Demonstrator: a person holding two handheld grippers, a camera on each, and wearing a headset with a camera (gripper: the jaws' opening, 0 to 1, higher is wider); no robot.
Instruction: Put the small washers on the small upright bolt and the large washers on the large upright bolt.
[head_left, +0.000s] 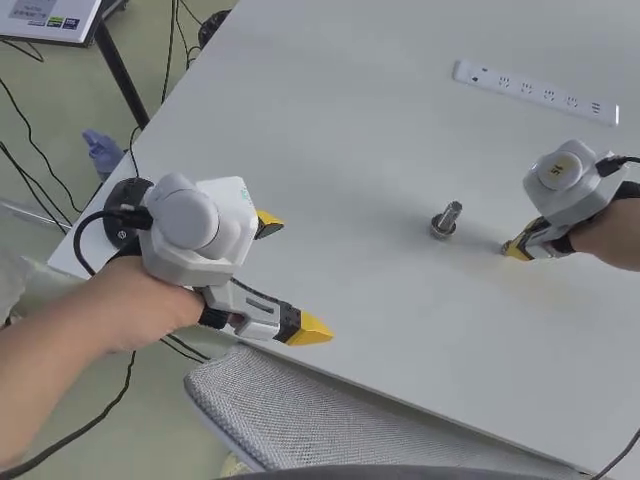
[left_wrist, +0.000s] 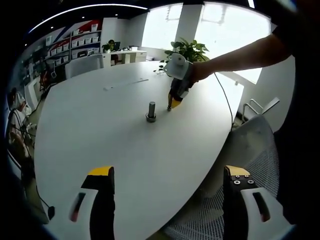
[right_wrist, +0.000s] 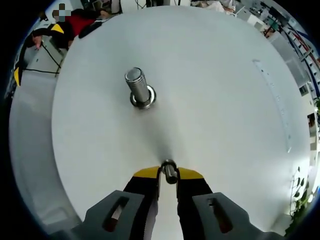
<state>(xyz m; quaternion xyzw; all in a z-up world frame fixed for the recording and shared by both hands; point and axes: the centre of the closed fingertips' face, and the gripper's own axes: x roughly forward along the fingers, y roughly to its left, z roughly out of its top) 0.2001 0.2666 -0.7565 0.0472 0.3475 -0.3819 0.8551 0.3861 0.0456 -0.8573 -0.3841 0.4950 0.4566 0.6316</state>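
Right gripper (right_wrist: 169, 176) jaws closed on small bolt (right_wrist: 169, 170), upright on table (right_wrist: 225, 100) | large bolt (right_wrist: 139, 89) nearby | left gripper (left_wrist: 168, 172) jaws wide | risk: a sideways pull topples the small bolt.

The left hand-held gripper (head_left: 292, 278), held in the left hand (head_left: 140, 305), hung well apart from the large bolt (head_left: 446, 220), jaws spread wide and pointing towards it. The right hand-held gripper (head_left: 515, 249) stood just beside that bolt, tips down, jaws pinched on a small bolt (right_wrist: 169, 171).
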